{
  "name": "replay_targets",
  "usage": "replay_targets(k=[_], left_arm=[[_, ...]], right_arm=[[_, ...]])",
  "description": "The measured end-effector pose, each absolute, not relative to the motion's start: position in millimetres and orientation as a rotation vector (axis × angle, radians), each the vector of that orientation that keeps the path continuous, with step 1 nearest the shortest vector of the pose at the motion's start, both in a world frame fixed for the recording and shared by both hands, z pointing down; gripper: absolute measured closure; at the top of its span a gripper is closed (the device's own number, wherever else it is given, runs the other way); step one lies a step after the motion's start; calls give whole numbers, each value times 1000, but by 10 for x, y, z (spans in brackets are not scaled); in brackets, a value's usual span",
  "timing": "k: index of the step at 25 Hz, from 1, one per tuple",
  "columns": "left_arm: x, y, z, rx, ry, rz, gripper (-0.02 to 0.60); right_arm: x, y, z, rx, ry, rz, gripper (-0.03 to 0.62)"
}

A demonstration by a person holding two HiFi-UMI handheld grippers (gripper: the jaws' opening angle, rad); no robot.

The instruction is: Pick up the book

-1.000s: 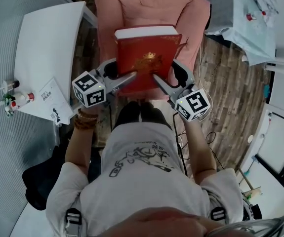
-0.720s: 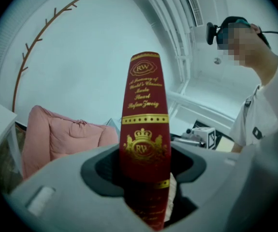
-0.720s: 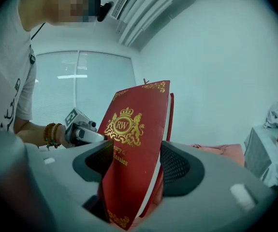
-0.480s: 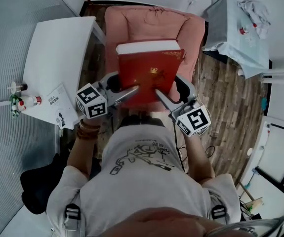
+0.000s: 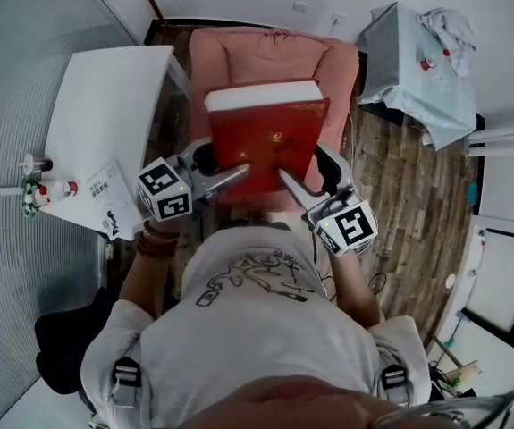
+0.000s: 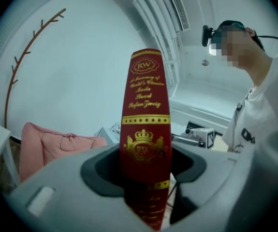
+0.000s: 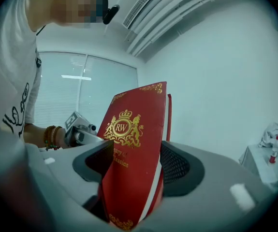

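Note:
A thick red book (image 5: 270, 141) with gold print hangs in the air above the pink armchair (image 5: 274, 47), cover facing up. My left gripper (image 5: 239, 170) is shut on its near left corner, and my right gripper (image 5: 285, 177) is shut on its near right corner. In the left gripper view the book's spine (image 6: 146, 129) stands upright between the grey jaws of the left gripper (image 6: 146, 178). From the right gripper view, the front cover and white page edge of the book (image 7: 131, 144) are pinched between the dark pads of the right gripper (image 7: 134, 178).
A white table (image 5: 105, 88) at the left carries a booklet (image 5: 109, 199) and small bottles (image 5: 40, 189). A cloth-covered stand (image 5: 413, 56) with clutter is at the upper right. Wooden floor (image 5: 408, 177) lies right of the chair. The person's torso fills the lower middle.
Both grippers have risen together with the book held between them, so it sits higher above the armchair seat. The grip looks the same.

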State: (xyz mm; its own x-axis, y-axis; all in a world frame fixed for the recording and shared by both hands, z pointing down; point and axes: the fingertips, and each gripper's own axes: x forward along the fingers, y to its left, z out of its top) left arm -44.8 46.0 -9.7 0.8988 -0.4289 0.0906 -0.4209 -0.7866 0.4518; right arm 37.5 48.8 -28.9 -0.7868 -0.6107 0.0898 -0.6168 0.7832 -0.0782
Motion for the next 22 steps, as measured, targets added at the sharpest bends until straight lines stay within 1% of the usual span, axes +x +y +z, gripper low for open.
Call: replay_targets(k=[8, 14, 22], left_arm=[[-344, 522, -228, 2621, -566, -17, 318], [-299, 490, -255, 2628, -551, -25, 318], [-316, 435, -226, 2628, -560, -15, 318]], right_arm=[[483, 597, -430, 1034, -2904, 119, 289], [536, 556, -457, 1048, -2896, 75, 312], [520, 497, -428, 1054, -2897, 85, 312]])
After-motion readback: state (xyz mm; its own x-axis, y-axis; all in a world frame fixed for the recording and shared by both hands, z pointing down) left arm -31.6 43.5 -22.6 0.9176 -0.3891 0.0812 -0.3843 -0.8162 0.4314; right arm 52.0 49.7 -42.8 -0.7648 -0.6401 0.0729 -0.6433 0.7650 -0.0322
